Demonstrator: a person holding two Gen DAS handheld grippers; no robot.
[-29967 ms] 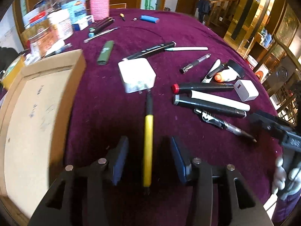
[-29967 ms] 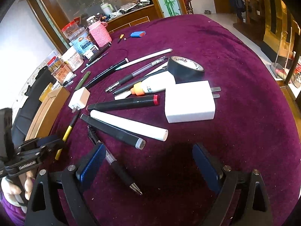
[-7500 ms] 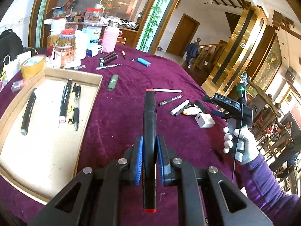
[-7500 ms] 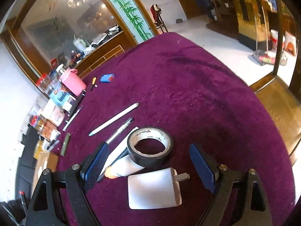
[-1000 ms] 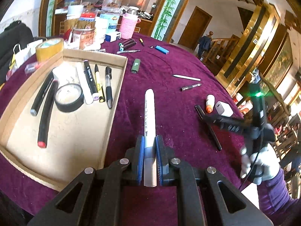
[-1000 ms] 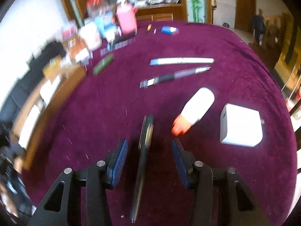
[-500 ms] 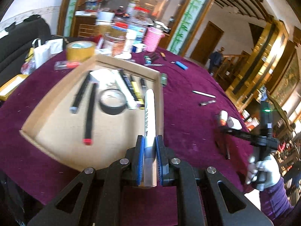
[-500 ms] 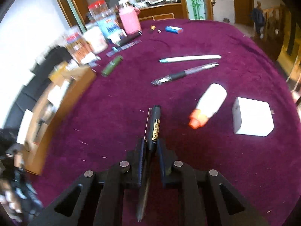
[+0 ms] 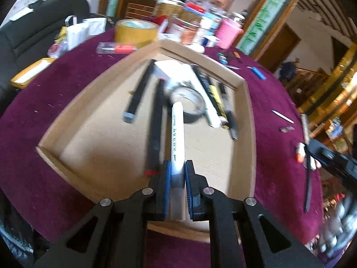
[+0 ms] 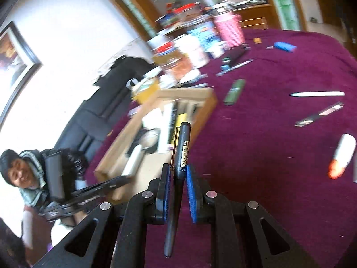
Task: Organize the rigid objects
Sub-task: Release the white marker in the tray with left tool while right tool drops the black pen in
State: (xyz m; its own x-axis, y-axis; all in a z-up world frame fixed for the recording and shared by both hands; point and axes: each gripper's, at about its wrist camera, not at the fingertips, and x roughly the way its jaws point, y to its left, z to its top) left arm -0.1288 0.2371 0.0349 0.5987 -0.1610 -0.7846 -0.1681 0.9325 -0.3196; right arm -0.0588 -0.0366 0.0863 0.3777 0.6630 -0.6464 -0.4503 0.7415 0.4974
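Observation:
My left gripper (image 9: 177,167) is shut on a white marker (image 9: 177,131) and holds it over the cardboard tray (image 9: 247,120). Inside the tray lie black markers (image 9: 140,90), a black tape roll (image 9: 191,109), a white charger (image 9: 167,69) and several pens. My right gripper (image 10: 178,172) is shut on a black pen (image 10: 183,149), lifted above the purple cloth with the tray (image 10: 207,98) ahead of it. In the left wrist view the right gripper (image 9: 309,156) shows at the right edge with the pen hanging from it.
On the purple tablecloth (image 10: 267,156) lie a white pen (image 10: 316,94), a dark pen (image 10: 319,114), a green lighter (image 10: 234,91), a blue lighter (image 10: 284,46) and an orange-capped glue bottle (image 10: 341,154). Jars, a pink cup (image 9: 228,33) and a yellow tape roll (image 9: 135,31) crowd the far edge. A person (image 10: 24,174) holds the grippers.
My left gripper has carried the white marker from over the cloth to above the tray. My right gripper closed on the black pen and lifted it off the cloth, swinging toward the tray.

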